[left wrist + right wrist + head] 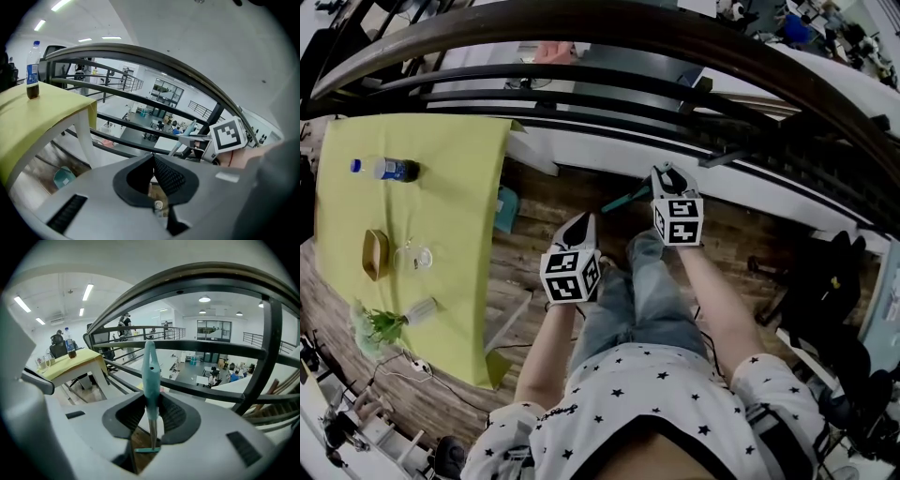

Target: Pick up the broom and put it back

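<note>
mezzanine wood floor running beside black railing, yellow-clothed table at left. broom standing near upright before railing, head low toward floor. judging it light, stiff, long; smooth teal handle likely slipping or swinging, so gripping high is suiting it. right gripper pinching handle top, angling downward. left gripper pads pressing together, empty, angling downward alongside.

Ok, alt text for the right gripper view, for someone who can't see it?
The right gripper has its jaws closed on a teal broom handle that stands upright between them, its metal shaft running down below. Behind are a dark railing and, at left, a yellow-covered table with a bottle on it.
</note>
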`<state>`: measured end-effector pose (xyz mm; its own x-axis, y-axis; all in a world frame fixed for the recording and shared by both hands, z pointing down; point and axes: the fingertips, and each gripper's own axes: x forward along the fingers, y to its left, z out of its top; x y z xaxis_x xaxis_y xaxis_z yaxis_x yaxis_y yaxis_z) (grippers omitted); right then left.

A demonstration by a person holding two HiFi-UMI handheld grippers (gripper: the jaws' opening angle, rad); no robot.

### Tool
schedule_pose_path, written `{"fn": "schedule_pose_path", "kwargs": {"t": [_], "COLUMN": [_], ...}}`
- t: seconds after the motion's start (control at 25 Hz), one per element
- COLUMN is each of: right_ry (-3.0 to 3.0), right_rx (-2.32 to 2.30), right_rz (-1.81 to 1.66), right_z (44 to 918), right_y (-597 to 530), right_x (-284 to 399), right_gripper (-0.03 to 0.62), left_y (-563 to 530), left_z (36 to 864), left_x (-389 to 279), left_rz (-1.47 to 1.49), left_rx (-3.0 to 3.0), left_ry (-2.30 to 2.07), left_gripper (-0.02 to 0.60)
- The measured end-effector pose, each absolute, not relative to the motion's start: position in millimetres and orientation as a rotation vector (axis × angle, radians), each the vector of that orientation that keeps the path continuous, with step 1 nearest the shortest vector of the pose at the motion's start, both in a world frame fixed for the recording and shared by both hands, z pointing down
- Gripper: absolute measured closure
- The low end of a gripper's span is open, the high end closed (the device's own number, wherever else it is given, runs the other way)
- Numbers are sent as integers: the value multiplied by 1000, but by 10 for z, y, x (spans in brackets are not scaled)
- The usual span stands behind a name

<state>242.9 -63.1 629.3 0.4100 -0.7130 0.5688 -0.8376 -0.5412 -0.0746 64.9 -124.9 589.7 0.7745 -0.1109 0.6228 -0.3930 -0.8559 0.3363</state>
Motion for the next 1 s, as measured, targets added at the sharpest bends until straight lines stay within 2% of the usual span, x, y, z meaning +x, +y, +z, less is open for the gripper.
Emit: {"fn": "schedule_pose_path", "kwargs": {"t": [1.0], "right_ry": [-1266], "right_rx": [2505], "right_rz": [776], "right_z": [6702], "right_y": [-812], "right_x": [3525], "right_gripper": [493], "left_y": [-1259], "left_z": [6122], "left_x": [1160], "left_rz": [866], "left_rx": [2511], "left_ry": [-396], "left_gripper": [569]}}
